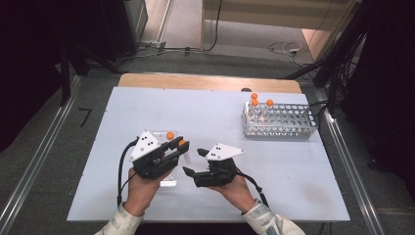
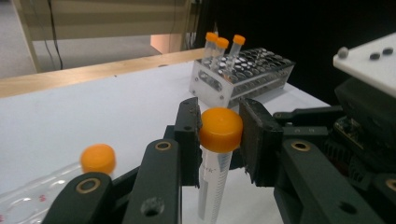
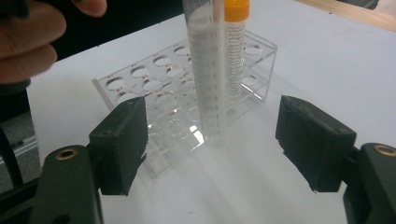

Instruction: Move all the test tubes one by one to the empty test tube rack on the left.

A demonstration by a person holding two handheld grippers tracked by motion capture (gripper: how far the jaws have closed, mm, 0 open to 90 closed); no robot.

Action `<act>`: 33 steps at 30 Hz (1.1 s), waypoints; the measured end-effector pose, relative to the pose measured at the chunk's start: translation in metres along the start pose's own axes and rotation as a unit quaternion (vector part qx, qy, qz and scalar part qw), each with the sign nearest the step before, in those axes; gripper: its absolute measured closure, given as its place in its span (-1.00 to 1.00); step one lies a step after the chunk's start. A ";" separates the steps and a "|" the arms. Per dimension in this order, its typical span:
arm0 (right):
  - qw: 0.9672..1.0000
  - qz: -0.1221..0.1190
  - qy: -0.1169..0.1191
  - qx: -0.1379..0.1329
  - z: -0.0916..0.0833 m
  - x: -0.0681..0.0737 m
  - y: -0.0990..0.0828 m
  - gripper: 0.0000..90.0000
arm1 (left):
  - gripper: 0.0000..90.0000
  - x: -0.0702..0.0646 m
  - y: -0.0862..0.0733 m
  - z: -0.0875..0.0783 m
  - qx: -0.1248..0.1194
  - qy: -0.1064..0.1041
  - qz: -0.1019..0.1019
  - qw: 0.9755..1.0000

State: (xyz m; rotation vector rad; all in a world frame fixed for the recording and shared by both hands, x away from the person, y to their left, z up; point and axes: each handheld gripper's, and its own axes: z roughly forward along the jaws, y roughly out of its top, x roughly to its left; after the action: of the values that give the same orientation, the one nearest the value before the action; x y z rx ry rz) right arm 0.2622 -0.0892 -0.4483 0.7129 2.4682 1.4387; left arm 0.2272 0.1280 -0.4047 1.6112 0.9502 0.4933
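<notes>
my left gripper [image 2: 219, 135] clenched on orange cap of tube [image 2: 214, 186], tube hanging upright between pads, just above clear rack [image 3: 187, 121]. second orange-capped tube [image 3: 236, 60] stands in clear rack, behind held one. my right gripper [image 3: 212, 144] released, jaws wide apart, nothing between pads, just beside clear rack. far from clear rack, metal rack [image 1: 280, 120] holds three more capped tubes.
</notes>
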 end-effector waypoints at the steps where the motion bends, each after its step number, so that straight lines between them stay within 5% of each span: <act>1: 1.000 0.001 0.000 0.001 0.000 0.000 0.000 -0.48 | 0.54 0.002 0.001 -0.001 -0.005 0.001 -0.003 1.000; 15: 1.000 0.006 -0.001 0.011 0.003 -0.001 -0.001 -0.58 | 0.54 0.025 0.009 -0.017 -0.033 0.037 -0.023 0.999; 33: 1.000 0.009 -0.004 0.014 0.005 -0.001 -0.002 -0.58 | 0.54 0.029 0.007 -0.011 -0.025 0.079 0.006 0.997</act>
State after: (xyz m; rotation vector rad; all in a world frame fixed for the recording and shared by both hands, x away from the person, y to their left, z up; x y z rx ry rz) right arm 0.2648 -0.0870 -0.4526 0.7457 2.4873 1.4063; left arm 0.2380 0.1570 -0.4005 1.5509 1.0396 0.6552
